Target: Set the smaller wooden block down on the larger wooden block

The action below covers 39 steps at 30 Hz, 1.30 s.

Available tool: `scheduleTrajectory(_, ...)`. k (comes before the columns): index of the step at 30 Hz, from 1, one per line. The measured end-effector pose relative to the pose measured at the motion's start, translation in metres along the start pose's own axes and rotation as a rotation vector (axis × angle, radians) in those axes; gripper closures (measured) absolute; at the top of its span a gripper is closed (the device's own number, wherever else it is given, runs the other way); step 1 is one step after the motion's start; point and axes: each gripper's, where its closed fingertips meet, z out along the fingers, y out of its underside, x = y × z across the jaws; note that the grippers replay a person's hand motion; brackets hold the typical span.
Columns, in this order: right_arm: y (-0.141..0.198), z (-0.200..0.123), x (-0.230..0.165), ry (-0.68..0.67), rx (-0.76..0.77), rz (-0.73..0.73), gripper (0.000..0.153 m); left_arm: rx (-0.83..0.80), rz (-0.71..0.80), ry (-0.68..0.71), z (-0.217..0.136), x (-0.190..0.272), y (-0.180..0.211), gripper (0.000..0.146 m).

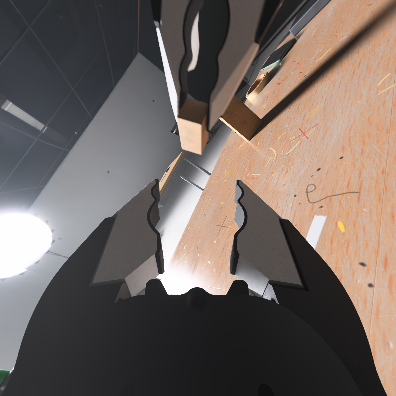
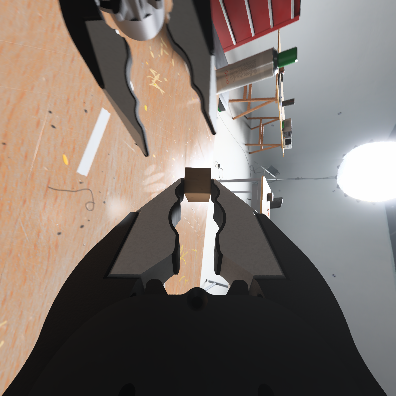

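The smaller wooden block (image 2: 197, 185) is clamped between the fingertips of my right gripper (image 2: 197, 180), clear of the table. In the left wrist view this block (image 1: 191, 130) hangs in the air close to the larger wooden block (image 1: 242, 117), with a gap between them. The larger block rests on the scratched wooden table (image 1: 321, 150). It does not show in the right wrist view. My left gripper (image 1: 197, 182) is open and empty, near the table and short of both blocks. It also shows in the right wrist view (image 2: 180, 143).
A roll of tan tape (image 1: 256, 85) lies on the table beyond the larger block. A white strip (image 1: 316, 231) is stuck to the table near my left gripper. A grey spray can with a green cap (image 2: 246, 72) and a red drawer cabinet (image 2: 252, 19) stand farther off.
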Motion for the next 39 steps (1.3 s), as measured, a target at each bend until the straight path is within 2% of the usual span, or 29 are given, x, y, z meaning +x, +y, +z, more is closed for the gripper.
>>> scheduleTrajectory(9,0.021,-0.042,0.09,0.082,-0.102,0.065,0.128,-0.082,-0.042,0.015,0.008,0.007,0.023,0.078)
scheduleTrajectory(17,0.044,-0.094,0.181,0.137,-0.159,0.213,0.128,-0.162,-0.041,0.067,0.014,0.019,0.04,0.079)
scheduleTrajectory(22,0.07,-0.131,0.223,0.07,-0.23,0.379,0.128,-0.205,-0.039,0.092,0.017,0.025,0.049,0.079)
scheduleTrajectory(26,0.103,-0.157,0.238,-0.009,-0.353,0.495,0.128,-0.234,-0.041,0.117,0.018,0.031,0.055,0.079)
scheduleTrajectory(30,0.136,-0.171,0.233,-0.121,-0.472,0.586,0.128,-0.241,-0.042,0.134,0.019,0.036,0.056,0.079)
scheduleTrajectory(34,0.168,-0.161,0.22,-0.215,-0.574,0.618,0.128,-0.257,-0.033,0.153,0.02,0.041,0.059,0.079)
scheduleTrajectory(39,0.197,-0.125,0.201,-0.328,-0.63,0.621,0.128,-0.288,-0.033,0.168,0.021,0.045,0.065,0.079)
